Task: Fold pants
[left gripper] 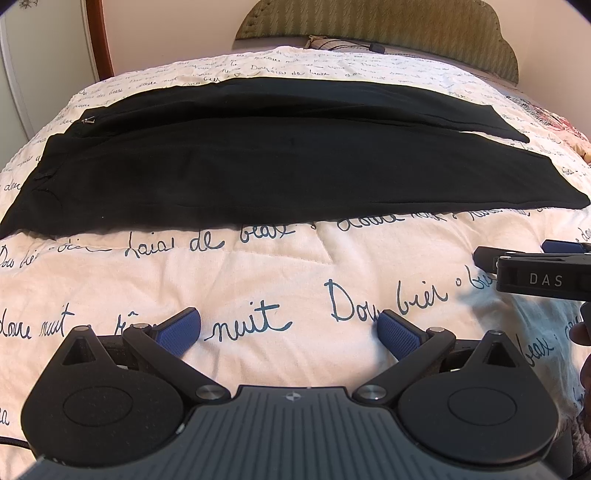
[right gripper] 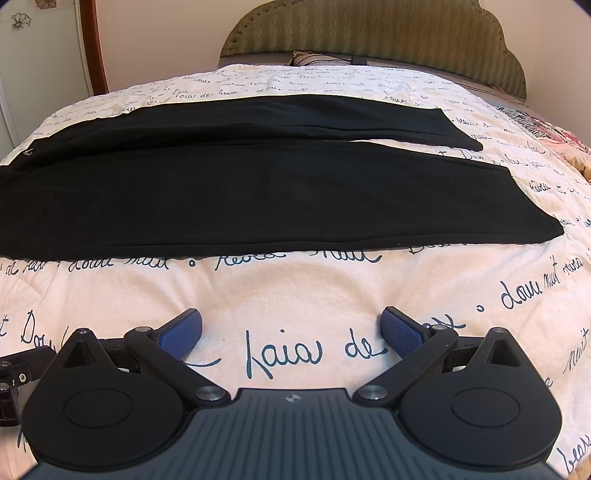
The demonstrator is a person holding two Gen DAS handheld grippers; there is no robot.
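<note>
Black pants (left gripper: 258, 162) lie spread flat across the bed, waist at the left, both legs running to the right with a narrow gap between the leg ends. They also show in the right wrist view (right gripper: 240, 192). My left gripper (left gripper: 289, 334) is open and empty, hovering over the quilt in front of the pants' near edge. My right gripper (right gripper: 291, 332) is open and empty too, also short of the near edge. The right gripper's body shows at the right edge of the left wrist view (left gripper: 535, 273).
The bed is covered by a white quilt (left gripper: 295, 269) with dark handwritten script. A padded olive headboard (right gripper: 369, 33) stands at the back, with a pillow (right gripper: 317, 58) below it. A patterned cloth (right gripper: 535, 129) lies at the far right. A wooden frame (right gripper: 92, 44) is at the left.
</note>
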